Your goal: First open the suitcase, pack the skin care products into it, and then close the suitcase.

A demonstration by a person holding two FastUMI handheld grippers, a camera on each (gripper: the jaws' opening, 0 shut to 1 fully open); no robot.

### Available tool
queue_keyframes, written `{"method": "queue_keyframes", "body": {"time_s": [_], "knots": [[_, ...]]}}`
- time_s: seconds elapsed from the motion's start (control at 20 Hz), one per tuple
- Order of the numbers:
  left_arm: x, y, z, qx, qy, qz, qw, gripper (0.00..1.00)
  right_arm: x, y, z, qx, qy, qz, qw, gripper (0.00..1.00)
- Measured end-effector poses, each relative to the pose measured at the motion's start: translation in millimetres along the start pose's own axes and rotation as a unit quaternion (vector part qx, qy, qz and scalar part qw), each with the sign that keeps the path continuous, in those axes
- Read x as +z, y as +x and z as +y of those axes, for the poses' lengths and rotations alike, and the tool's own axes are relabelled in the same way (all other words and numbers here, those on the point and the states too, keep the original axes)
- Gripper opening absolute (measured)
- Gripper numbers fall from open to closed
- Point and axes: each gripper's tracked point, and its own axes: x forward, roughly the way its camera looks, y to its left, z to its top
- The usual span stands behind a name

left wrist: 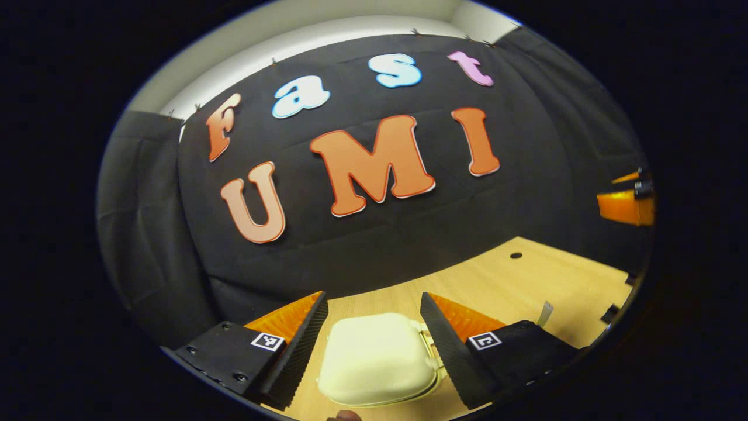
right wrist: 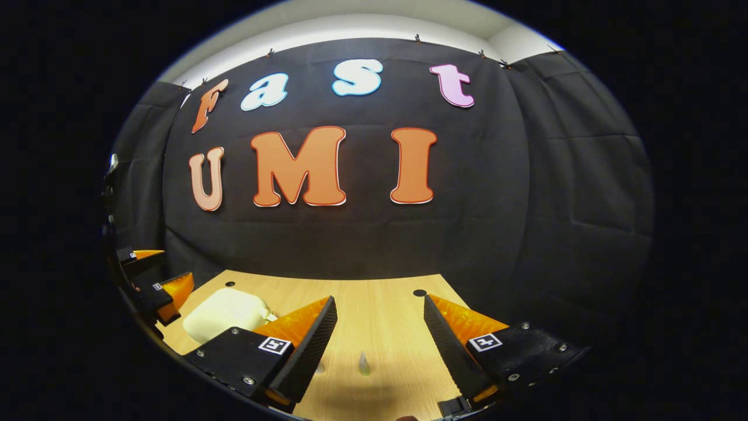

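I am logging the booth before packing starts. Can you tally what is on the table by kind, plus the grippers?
Suitcase, cream, lid shut: 1
Small upright item, possibly a skin care tube, too small to identify: 1
Grippers, left gripper and right gripper, both open: 2
Wooden table: 1
Total: 5

Suitcase (left wrist: pixel 377 359) pale cream-yellow, plain, closed shell, near left on the table. Table (left wrist: pixel 526 280) light wood grain, with small dark round holes. Booth wall (right wrist: pixel 526 193) black cloth; strip above it off-white. Small grey-white item (right wrist: pixel 363 363) near centre, too small to identify.
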Motion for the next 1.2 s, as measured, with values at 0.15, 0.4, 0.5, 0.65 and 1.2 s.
{"method": "queue_keyframes", "body": {"time_s": [0.15, 0.4, 0.5, 0.65, 1.2], "knots": [[-22.9, 10.1, -36.0, -0.037, 0.082, 0.014, 0.996, 0.99, -12.4, -2.7, -14.5, -0.015, 0.003, 0.017, 1.000, 0.95], [-82.4, 24.8, -97.0, -0.103, 0.212, 0.065, 0.970, 0.98, -33.6, -2.0, -40.9, -0.041, 0.009, 0.045, 0.998, 0.95], [-102.8, 34.0, -116.6, -0.123, 0.255, 0.080, 0.956, 0.99, -42.0, -1.1, -52.5, -0.052, 0.015, 0.056, 0.997, 0.95], [-137.0, 43.6, -129.8, -0.135, 0.318, 0.111, 0.932, 0.98, -54.2, 1.4, -70.0, -0.067, 0.021, 0.074, 0.995, 0.95], [-190.7, 100.3, -143.6, -0.132, 0.376, 0.182, 0.899, 0.98, -87.1, 10.1, -93.8, -0.076, 0.005, 0.131, 0.988, 0.95]]}}
